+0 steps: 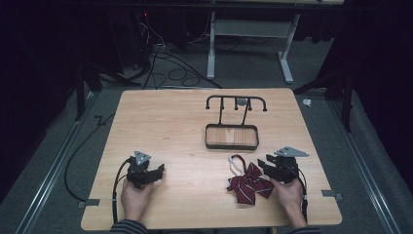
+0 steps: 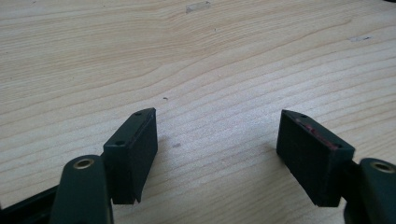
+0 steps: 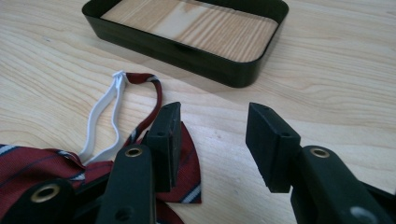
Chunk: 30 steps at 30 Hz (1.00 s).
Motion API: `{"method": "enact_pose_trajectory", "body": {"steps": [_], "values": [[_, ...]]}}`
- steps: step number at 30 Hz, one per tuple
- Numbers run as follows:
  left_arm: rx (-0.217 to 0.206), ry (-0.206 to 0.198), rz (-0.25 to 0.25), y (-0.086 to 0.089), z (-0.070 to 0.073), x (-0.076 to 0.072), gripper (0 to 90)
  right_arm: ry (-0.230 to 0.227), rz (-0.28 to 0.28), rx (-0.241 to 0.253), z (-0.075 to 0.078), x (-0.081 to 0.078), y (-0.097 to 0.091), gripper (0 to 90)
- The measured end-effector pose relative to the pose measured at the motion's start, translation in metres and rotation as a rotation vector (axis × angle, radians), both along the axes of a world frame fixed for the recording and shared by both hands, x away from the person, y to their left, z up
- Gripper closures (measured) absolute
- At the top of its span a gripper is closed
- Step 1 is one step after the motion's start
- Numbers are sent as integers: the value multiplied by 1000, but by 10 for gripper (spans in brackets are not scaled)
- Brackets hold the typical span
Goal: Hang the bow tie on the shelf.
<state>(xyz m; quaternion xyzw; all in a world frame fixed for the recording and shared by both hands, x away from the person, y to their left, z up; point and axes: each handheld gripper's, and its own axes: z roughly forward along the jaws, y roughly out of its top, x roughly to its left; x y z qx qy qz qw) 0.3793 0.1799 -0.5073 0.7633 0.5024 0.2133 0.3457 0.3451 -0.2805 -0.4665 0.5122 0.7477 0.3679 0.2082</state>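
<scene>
Bow tie, dark red with thin stripes, lies flat on the table near the front edge, on the right side. A white strap and a red loop reach out from it toward the tray. The right gripper sits just beside the bow tie, with its jaws spread apart and nothing between them. In the right gripper view, one jaw hangs over a corner of the red cloth, but I cannot tell if it touches. The other jaw is over bare wood. The right hand holds this gripper from behind, low over the table, and the forearm comes in from the bottom edge. The left gripper is well apart from the bow tie, on the left side of the table. Its jaws are spread wide too, with bare wood between them. The left hand wraps around its back end, and a striped sleeve shows at the wrist. A black cable curls from it. Farther back, the tray sits at the foot of a black rack with hooks.
</scene>
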Motion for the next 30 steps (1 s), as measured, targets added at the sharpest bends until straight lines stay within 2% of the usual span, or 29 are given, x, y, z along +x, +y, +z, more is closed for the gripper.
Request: {"method": "enact_pose_trajectory", "body": {"steps": [12, 30], "values": [[-1, 0, 1, 0, 0, 0, 297, 9, 55, 0, 2, 8, 16, 599], [-3, 0, 0, 0, 0, 0, 296, 64, 90, -19, -3, 28, 37, 632]]}}
